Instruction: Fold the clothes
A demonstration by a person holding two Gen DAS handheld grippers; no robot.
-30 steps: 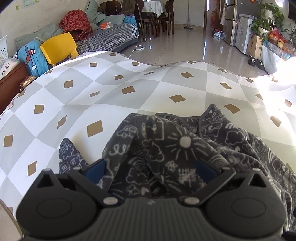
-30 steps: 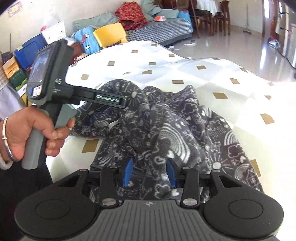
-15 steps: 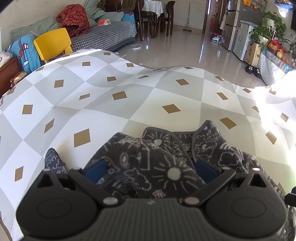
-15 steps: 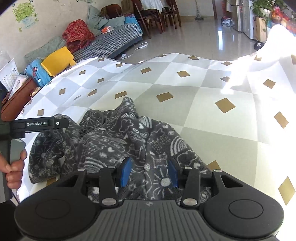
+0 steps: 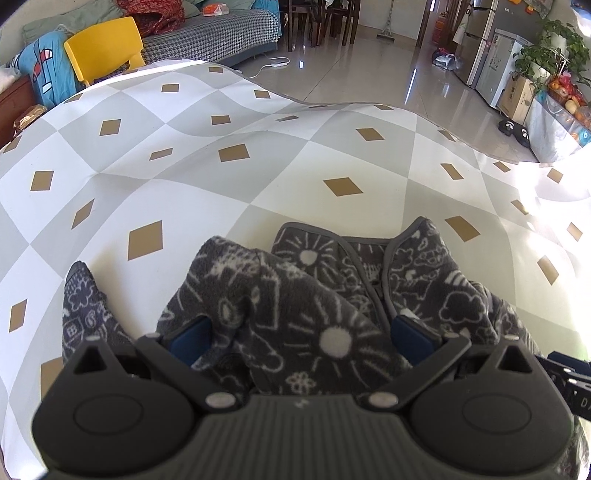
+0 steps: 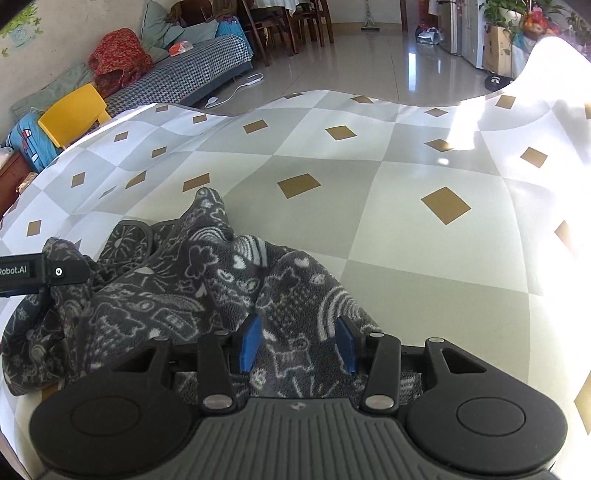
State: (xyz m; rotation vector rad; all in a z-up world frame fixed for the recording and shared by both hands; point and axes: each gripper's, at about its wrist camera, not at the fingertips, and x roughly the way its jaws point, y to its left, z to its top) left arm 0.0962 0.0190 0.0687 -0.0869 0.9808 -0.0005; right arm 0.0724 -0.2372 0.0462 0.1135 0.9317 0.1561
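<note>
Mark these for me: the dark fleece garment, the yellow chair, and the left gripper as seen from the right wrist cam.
dark fleece garment [image 5: 325, 295], left wrist view, on the raised fold with the sun print.
yellow chair [image 5: 103, 46], left wrist view, on its backrest.
left gripper [image 6: 51, 272], right wrist view, on the finger near its tip.

Home living/dining room.
Houndstooth sofa [image 5: 221, 33], yellow chair [image 5: 103, 48], dining chairs [image 6: 280, 22], fridge [image 5: 484, 48], potted plant [image 5: 554, 40] stood on the tiled floor [image 5: 369, 74].

Hard daylight floods in from the right in both wrist views, bleaching the checked tablecloth [image 6: 546, 122] to glare at its right edge and streaking the tiled floor [image 5: 369, 74] with reflections. Fisheye distortion bows the edges; corners vignette black. Focus is sharp throughout.
</note>
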